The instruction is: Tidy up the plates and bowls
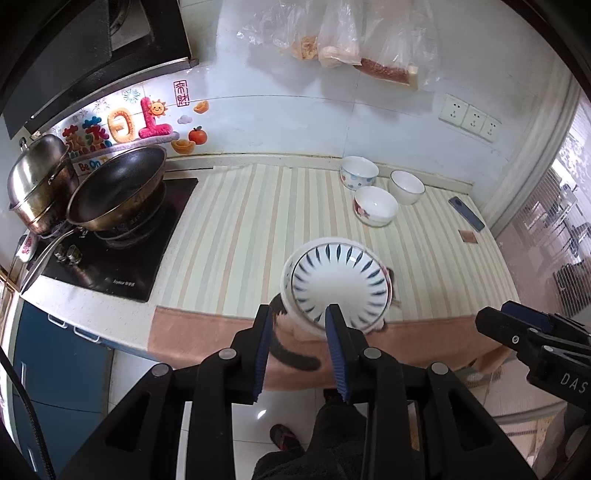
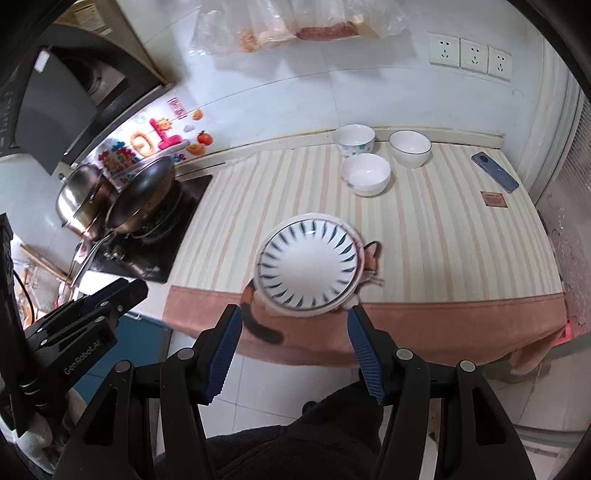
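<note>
A white plate with blue radial strokes (image 1: 340, 284) (image 2: 308, 266) lies on top of another plate near the front edge of the striped cloth (image 1: 240, 229). Three bowls stand at the back right: a dotted one (image 1: 358, 171) (image 2: 354, 140), a plain white one (image 1: 406, 186) (image 2: 410, 147) and a flowered one (image 1: 375, 205) (image 2: 365, 173). My left gripper (image 1: 299, 312) hovers open just before the plate stack, its right finger overlapping the front rim. My right gripper (image 2: 294, 311) is open too, in front of the stack, holding nothing.
A wok (image 1: 118, 188) and a steel pot (image 1: 40, 184) sit on the black stove (image 1: 122, 258) at the left. A phone (image 1: 467, 214) (image 2: 495, 171) lies at the back right. Plastic bags (image 1: 332, 33) hang on the wall. Floor tiles show below the counter edge.
</note>
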Tool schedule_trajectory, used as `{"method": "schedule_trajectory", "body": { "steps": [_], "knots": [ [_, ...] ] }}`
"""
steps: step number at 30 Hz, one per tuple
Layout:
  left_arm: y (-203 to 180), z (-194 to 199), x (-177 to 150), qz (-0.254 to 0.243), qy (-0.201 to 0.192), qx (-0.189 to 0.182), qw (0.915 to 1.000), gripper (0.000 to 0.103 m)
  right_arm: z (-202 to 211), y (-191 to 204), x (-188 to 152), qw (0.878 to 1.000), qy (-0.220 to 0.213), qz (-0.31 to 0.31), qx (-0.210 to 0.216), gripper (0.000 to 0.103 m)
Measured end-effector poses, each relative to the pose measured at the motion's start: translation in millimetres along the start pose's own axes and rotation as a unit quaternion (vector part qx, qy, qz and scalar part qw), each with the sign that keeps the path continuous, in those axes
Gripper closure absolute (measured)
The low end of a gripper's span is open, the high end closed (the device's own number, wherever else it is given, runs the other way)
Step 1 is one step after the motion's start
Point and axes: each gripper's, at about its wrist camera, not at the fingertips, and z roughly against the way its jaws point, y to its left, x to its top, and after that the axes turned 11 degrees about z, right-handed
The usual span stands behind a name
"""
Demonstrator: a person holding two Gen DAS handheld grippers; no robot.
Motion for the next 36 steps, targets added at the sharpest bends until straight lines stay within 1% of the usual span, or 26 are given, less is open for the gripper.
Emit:
{"method": "schedule_trajectory", "body": {
  "steps": [5,7,10,12,13,16,17,18,19,20,21,23,25,26,29,32,33,34,35,36],
  "knots": [
    [-22.3,-39.0,36.8,0.005,0.003,0.008,1.0000,0.073,-26.9,-36.5,33.6,1.000,0.005,-0.015,-0.004,0.040],
    [-30.8,-54.1,51.4,0.011,0.005,0.006,0.9999,0.073,-42.9,-58.6,53.8,1.000,0.010,-0.022,-0.003,0.040],
    [-48.7,-92.3,81.8,0.014,0.014,0.016,0.9997,0.073,-69.2,-90.7,82.9,0.999,0.018,-0.026,-0.011,0.040],
    [-57.4,-117.6,98.6,0.018,0.023,0.021,0.9993,0.073,-87.6,-112.5,99.3,0.999,0.023,-0.033,-0.008,0.039],
    [-63.2,-134.9,108.2,0.020,0.035,0.020,0.9990,0.073,-105.1,-130.0,112.4,0.999,0.033,-0.037,-0.008,0.038],
    [-74.2,-183.1,130.9,0.036,0.069,0.015,0.9968,0.073,-144.5,-165.0,138.2,0.998,0.050,-0.043,-0.007,0.037],
    [-80.3,-207.7,140.7,0.045,0.089,0.011,0.9950,0.073,-163.8,-179.4,149.2,0.997,0.061,-0.044,-0.002,0.037],
    [-83.9,-223.0,146.5,0.049,0.099,0.012,0.9938,0.073,-182.9,-193.7,159.5,0.996,0.069,-0.047,0.005,0.037],
    [-87.7,-238.7,151.3,0.053,0.111,0.012,0.9923,0.073,-193.5,-202.3,164.8,0.996,0.075,-0.050,0.007,0.037],
    [-93.2,-262.3,158.3,0.059,0.130,0.011,0.9897,0.073,-211.8,-214.8,174.1,0.995,0.084,-0.053,0.013,0.037],
    [-95.7,-276.5,162.4,0.065,0.141,0.008,0.9879,0.073,-230.9,-226.6,183.1,0.994,0.094,-0.053,0.019,0.037],
    [-102.2,-305.2,170.0,0.074,0.163,0.003,0.9837,0.073,-256.2,-241.0,192.5,0.992,0.109,-0.057,0.023,0.037],
    [-109.3,-339.2,176.4,0.084,0.191,-0.011,0.9779,0.073,-289.2,-256.9,204.1,0.990,0.127,-0.058,0.029,0.037],
    [-112.3,-349.8,178.2,0.085,0.201,-0.014,0.9758,0.073,-302.8,-261.3,207.4,0.989,0.134,-0.059,0.032,0.037],
    [-123.2,-391.4,179.2,0.082,0.237,-0.021,0.9678,0.073,-337.7,-272.8,210.7,0.984,0.157,-0.070,0.046,0.037],
    [-132.6,-419.4,173.0,0.070,0.265,-0.022,0.9614,0.073,-371.7,-284.3,210.3,0.976,0.184,-0.092,0.075,0.038],
    [-135.2,-425.2,171.8,0.066,0.269,-0.019,0.9607,0.074,-377.1,-285.5,208.9,0.974,0.188,-0.096,0.082,0.040],
    [-138.0,-429.6,170.2,0.062,0.272,-0.019,0.9602,0.074,-384.5,-287.1,207.6,0.972,0.192,-0.103,0.089,0.049],
    [-139.7,-432.7,169.8,0.060,0.272,-0.021,0.9603,0.079,-393.6,-289.5,207.1,0.970,0.195,-0.108,0.099,0.055],
    [-142.5,-433.0,168.6,0.054,0.264,-0.016,0.9628,0.080,-399.1,-290.2,206.2,0.969,0.197,-0.110,0.104,0.070]
  ]
}}
